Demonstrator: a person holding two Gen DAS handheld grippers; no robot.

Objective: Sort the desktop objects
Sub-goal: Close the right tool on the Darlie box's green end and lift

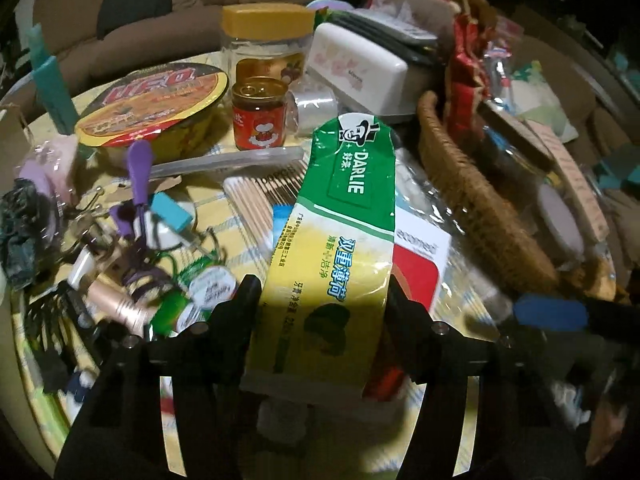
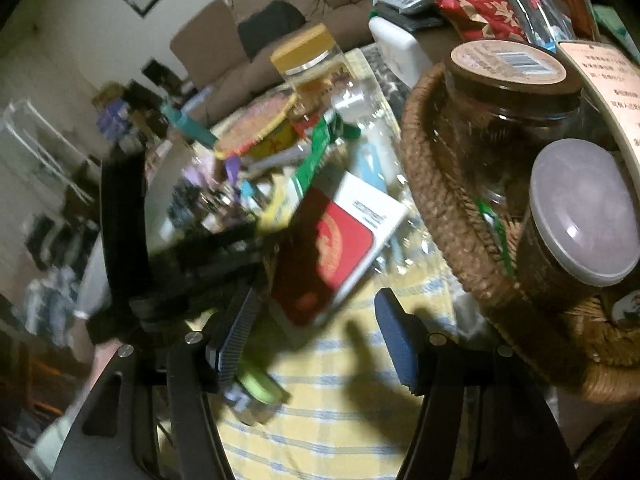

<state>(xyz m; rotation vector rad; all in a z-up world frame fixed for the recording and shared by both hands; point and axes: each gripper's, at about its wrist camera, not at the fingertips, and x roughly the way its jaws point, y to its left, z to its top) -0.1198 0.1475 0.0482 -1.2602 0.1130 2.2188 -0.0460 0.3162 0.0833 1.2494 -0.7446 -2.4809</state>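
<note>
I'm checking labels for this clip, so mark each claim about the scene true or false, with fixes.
1. The left gripper has the green and yellow toothpaste tube between its fingers. True.
2. The right gripper holds the red booklet. False: nothing sits between its open fingers.
3. The woven basket holds a jar with a brown lid. True.
4. The tall clear jar has a blue lid. False: it is yellow.
</note>
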